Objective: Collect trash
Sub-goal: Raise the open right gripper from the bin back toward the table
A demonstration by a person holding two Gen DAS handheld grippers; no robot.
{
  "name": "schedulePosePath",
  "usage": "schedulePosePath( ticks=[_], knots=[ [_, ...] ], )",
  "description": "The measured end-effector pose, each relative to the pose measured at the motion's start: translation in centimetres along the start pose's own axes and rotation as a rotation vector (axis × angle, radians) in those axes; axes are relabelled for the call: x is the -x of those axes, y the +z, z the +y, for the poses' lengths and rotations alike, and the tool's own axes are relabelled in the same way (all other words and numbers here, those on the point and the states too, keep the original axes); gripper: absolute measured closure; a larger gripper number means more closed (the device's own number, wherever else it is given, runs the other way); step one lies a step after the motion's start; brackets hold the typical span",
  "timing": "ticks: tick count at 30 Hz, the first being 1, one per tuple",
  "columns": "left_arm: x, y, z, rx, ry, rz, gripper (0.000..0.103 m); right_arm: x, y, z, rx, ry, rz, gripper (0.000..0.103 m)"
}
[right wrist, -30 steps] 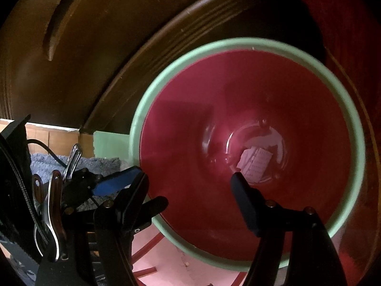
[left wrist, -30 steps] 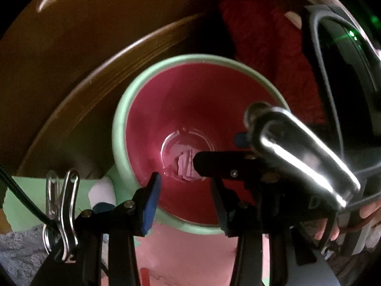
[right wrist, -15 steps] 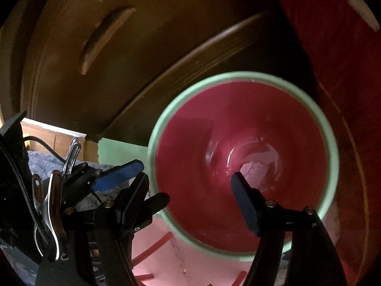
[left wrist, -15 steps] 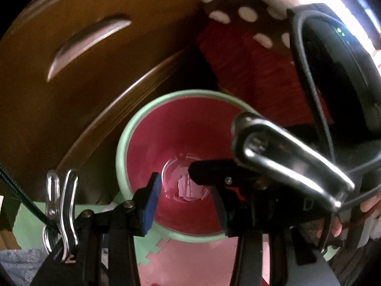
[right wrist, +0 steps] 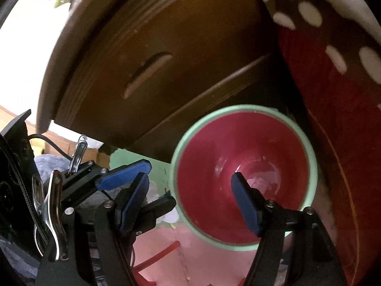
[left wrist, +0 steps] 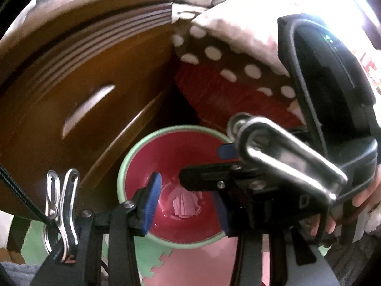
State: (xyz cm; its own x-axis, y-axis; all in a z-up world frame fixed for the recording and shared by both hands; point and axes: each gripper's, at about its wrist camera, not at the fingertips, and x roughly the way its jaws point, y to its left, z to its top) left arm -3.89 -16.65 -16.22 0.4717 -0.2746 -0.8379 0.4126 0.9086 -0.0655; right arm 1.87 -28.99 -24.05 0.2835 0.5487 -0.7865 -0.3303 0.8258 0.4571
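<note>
One bin (left wrist: 133, 166) with one paper scrap (left wrist: 184, 203) at its bottom. Two claws, left claw (left wrist: 185, 208) and right claw (right wrist: 189, 202), both apart, empty. One drawer (right wrist: 152, 71) at ten o'clock.

1. Left black two-finger gripper with blue pads (left wrist: 185, 202): pitched steeply down, jaws parted, nothing between pads.
2. Right black two-finger gripper with blue pads (right wrist: 190, 205): also angled down, jaws set wider, gap empty.
3. Grippers close side by side, right's body crossing the left view.
4. Person's bare fingers (left wrist: 333, 221) wrapped on right gripper's handle.
</note>
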Motion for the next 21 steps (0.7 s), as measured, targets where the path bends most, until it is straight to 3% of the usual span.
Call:
schedulePosePath(
  ticks=[9, 21],
  knots=[
    [4.5, 0.4, -1.0, -0.02, 0.002, -0.075, 0.059, 3.5, 0.5, 1.9, 0.077, 0.016, -0.092, 0.03],
    [11.4, 0.7, -0.8, -0.016, 0.011, -0.213, 0.058, 8.6, 1.5, 5.4, 0.174, 0.135, -0.256, 0.03]
  ],
)
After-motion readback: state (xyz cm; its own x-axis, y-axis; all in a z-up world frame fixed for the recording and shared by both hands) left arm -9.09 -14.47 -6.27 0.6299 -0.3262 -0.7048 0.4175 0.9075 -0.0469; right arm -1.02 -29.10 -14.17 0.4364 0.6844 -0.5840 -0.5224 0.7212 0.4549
